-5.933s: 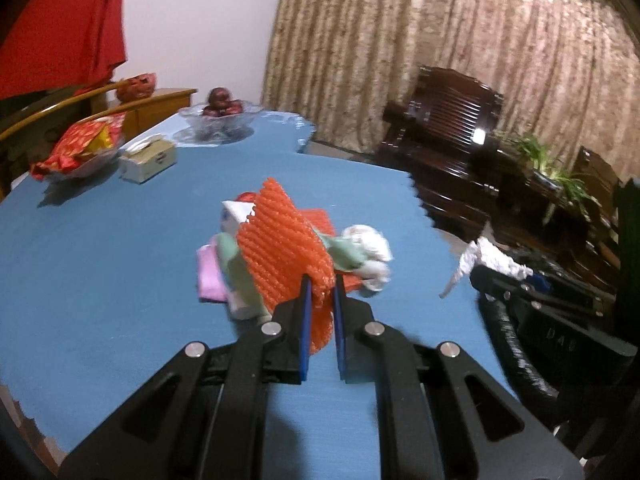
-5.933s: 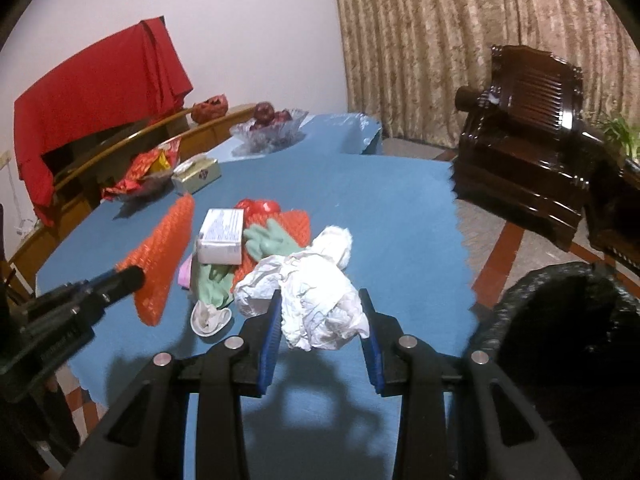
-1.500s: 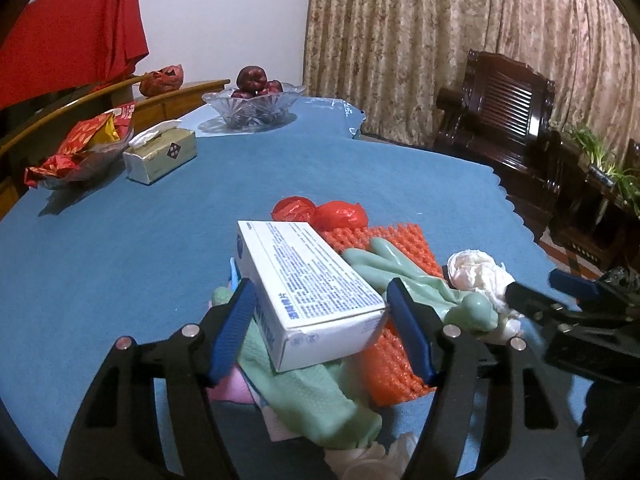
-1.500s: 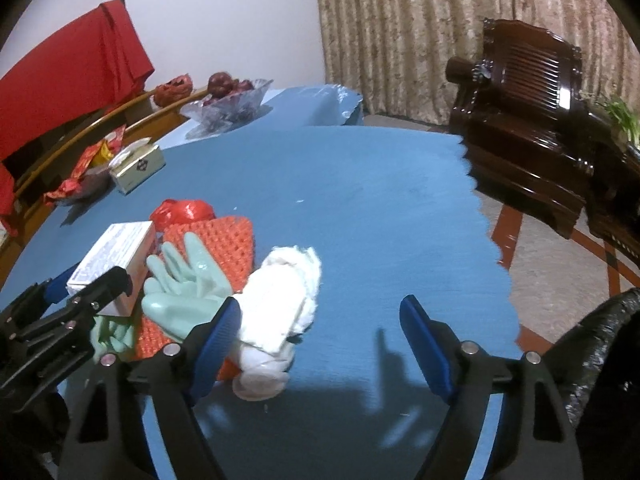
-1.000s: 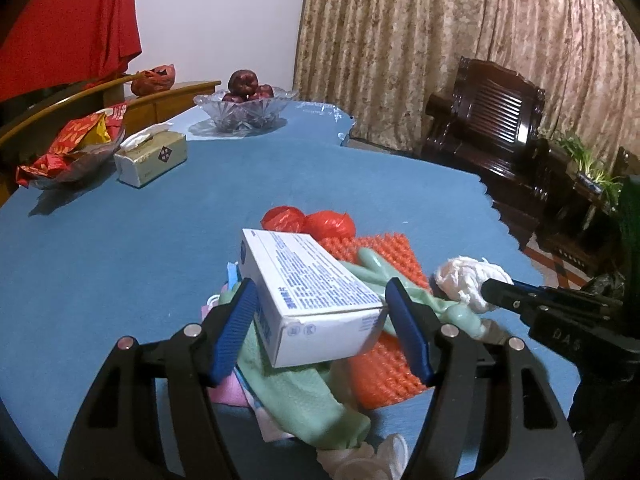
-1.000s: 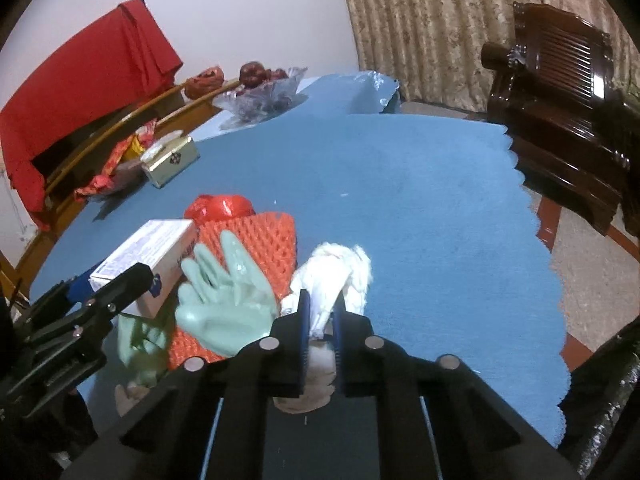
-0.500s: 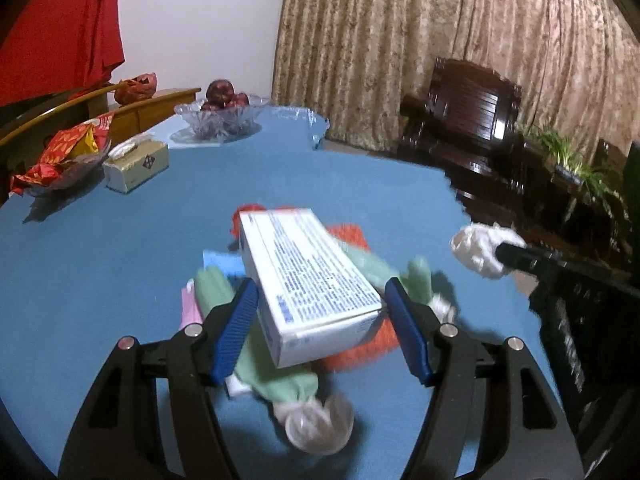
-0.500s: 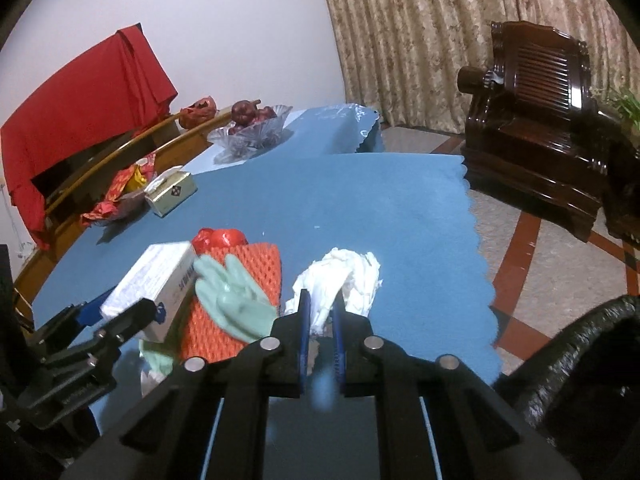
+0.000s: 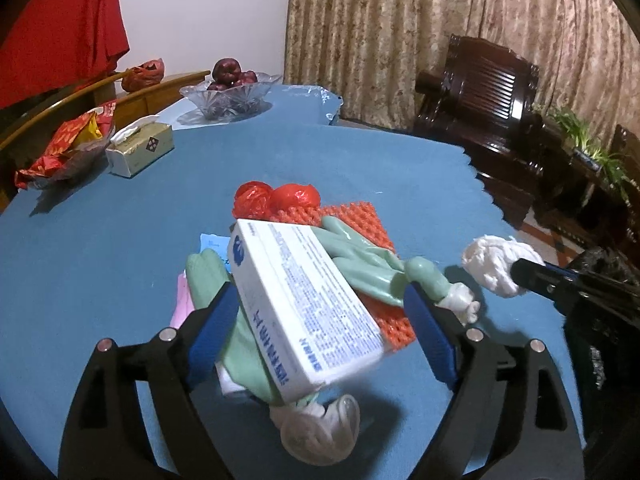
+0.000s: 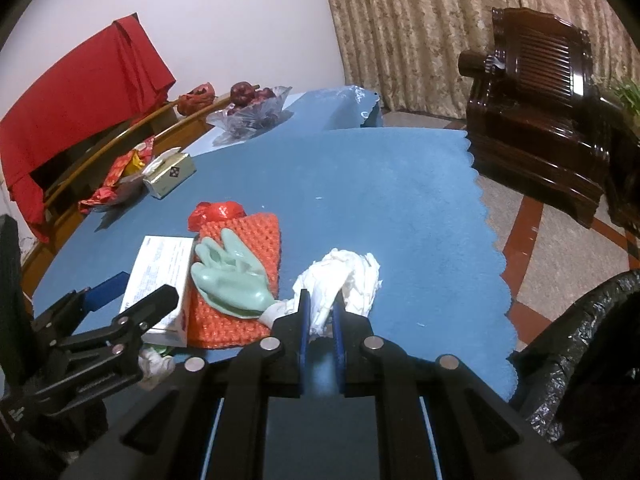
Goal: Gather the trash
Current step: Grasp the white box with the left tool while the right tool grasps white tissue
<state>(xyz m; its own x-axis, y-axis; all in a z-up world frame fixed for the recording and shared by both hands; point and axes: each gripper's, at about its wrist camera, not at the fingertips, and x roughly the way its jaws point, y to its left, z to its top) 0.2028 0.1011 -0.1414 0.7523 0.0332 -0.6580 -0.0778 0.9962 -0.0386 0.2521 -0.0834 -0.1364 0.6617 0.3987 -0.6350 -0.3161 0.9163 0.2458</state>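
Left tool (image 9: 320, 320) grips white box (image 9: 300, 304) across its width, lifted off pile; right tool (image 10: 320, 316) pinches tissue wad (image 10: 340, 276), trash bag (image 10: 580, 340) lower right.

beyond the orange mesh mat (image 10: 240, 264) the blue tablecloth (image 10: 360, 184) lies bare toward its scalloped edge; left of the mat a tissue box (image 10: 170, 174) and snack bowl (image 10: 116, 188) block passage.

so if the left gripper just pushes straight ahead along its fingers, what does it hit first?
Nothing new: the white box already sits between the left gripper's fingers. Beyond it, the green rubber glove on the orange mesh looks next, though depth is unclear in the fisheye view.
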